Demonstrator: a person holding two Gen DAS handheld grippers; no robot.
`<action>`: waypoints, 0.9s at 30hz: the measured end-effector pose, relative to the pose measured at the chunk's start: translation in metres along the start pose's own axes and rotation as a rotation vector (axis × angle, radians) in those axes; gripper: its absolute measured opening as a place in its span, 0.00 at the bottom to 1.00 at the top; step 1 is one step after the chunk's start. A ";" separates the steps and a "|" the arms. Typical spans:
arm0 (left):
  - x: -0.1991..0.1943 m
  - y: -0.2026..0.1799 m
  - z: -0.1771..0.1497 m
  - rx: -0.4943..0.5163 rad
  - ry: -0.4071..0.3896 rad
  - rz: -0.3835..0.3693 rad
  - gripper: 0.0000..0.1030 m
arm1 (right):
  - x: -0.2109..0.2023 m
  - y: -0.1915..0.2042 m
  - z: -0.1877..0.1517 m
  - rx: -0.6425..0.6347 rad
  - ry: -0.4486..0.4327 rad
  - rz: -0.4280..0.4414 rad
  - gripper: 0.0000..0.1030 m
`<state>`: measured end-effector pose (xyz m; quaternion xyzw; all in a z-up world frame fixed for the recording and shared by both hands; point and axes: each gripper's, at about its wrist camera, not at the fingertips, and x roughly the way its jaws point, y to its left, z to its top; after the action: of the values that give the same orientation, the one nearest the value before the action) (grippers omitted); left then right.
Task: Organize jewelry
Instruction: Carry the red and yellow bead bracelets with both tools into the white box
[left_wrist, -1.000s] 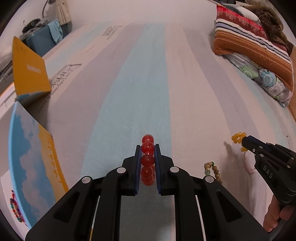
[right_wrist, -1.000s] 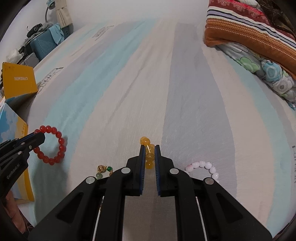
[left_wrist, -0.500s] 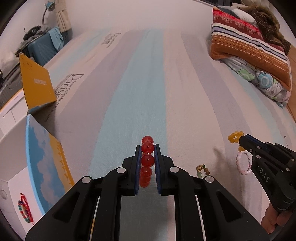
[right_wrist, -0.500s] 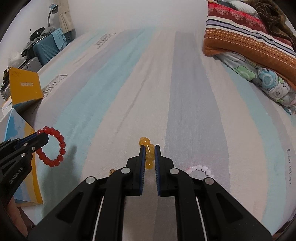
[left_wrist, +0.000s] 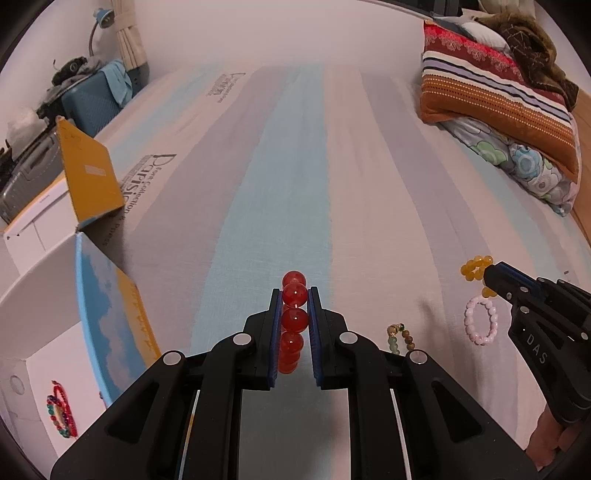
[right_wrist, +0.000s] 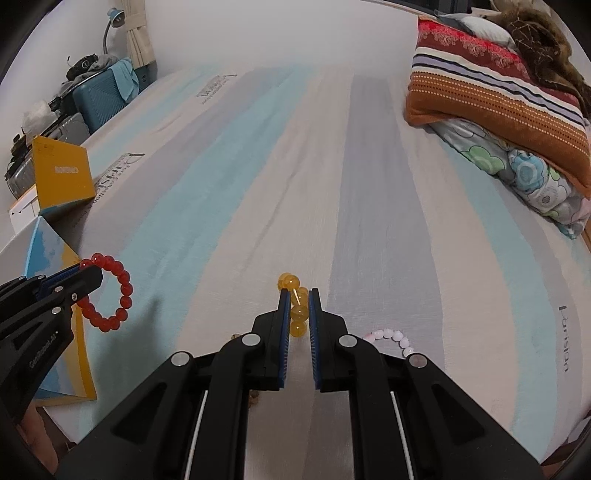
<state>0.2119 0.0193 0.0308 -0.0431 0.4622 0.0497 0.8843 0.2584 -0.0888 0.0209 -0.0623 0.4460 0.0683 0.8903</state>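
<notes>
My left gripper is shut on a red bead bracelet and holds it above the striped bed sheet; the bracelet also shows in the right wrist view, hanging from the left gripper. My right gripper is shut on a yellow bead bracelet, which also shows in the left wrist view. A pink bead bracelet and a green-brown bead bracelet lie on the sheet below the grippers. A white box at the left holds a multicoloured bracelet.
The box's blue and yellow lid stands open at the left. A second yellow-lidded box sits behind it. Folded blankets and pillows are piled at the far right. A suitcase and clutter stand beyond the bed's left side.
Both grippers have risen with their bracelets, so the sheet looks farther away. The white box and its multicoloured bracelet have come further into the left wrist view.
</notes>
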 end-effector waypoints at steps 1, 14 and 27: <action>-0.003 0.001 0.000 0.000 -0.003 0.000 0.12 | -0.001 0.001 0.000 -0.001 -0.001 -0.002 0.09; -0.034 0.017 -0.001 -0.009 -0.035 0.008 0.12 | -0.032 0.016 0.004 -0.009 -0.029 0.010 0.09; -0.074 0.056 -0.008 -0.046 -0.082 0.023 0.13 | -0.061 0.048 0.006 -0.026 -0.049 0.048 0.09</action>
<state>0.1562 0.0705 0.0855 -0.0561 0.4249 0.0720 0.9006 0.2185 -0.0449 0.0711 -0.0614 0.4247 0.0968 0.8980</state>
